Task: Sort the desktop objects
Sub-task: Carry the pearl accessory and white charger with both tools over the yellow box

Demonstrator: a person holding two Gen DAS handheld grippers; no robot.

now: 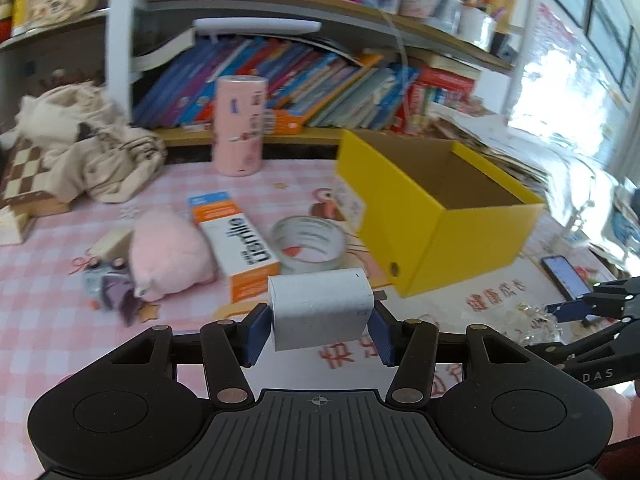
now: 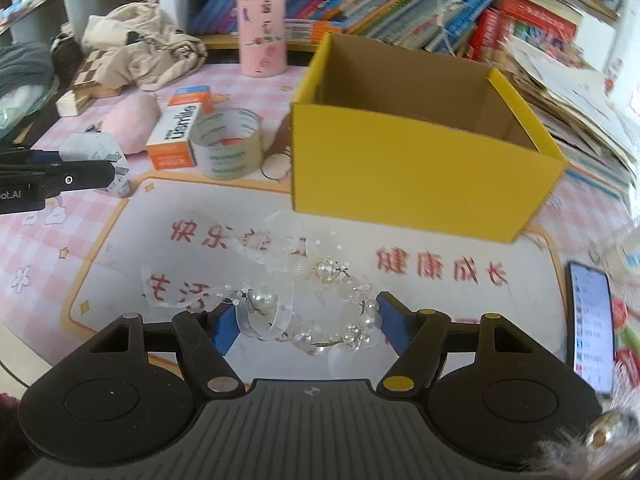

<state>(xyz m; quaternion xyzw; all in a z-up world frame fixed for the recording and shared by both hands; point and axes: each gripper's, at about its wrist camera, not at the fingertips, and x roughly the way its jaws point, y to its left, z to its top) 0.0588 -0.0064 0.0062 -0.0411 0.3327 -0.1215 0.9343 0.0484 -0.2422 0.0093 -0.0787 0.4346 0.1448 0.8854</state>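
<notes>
Left claw (image 1: pixel 319 330): clamped on white charger plug (image 1: pixel 320 307), pads on its two side faces, held above the worktop (image 1: pixel 48 320) just short of the yellow box (image 1: pixel 460 240). Box open-topped, apparently empty inside.

Right claw (image 2: pixel 308 326): apart, fingers straddling the pearl and ribbon hairpiece (image 2: pixel 304 300); hairpiece between the pads, on the mat in front of the yellow box; contact with pads not clear.

Advice for step in hand: carry plug over the near rim of the box, clear the wall fully, release low inside. For the hairpiece, close on the beaded core, not the loose ribbon, likely to slip.

Remaining beside the box's left wall: tape roll (image 1: pixel 308 248), orange-and-white carton (image 1: pixel 236 240), pink plush (image 1: pixel 168 256). Smartphone (image 2: pixel 592 324) to the box's right.
</notes>
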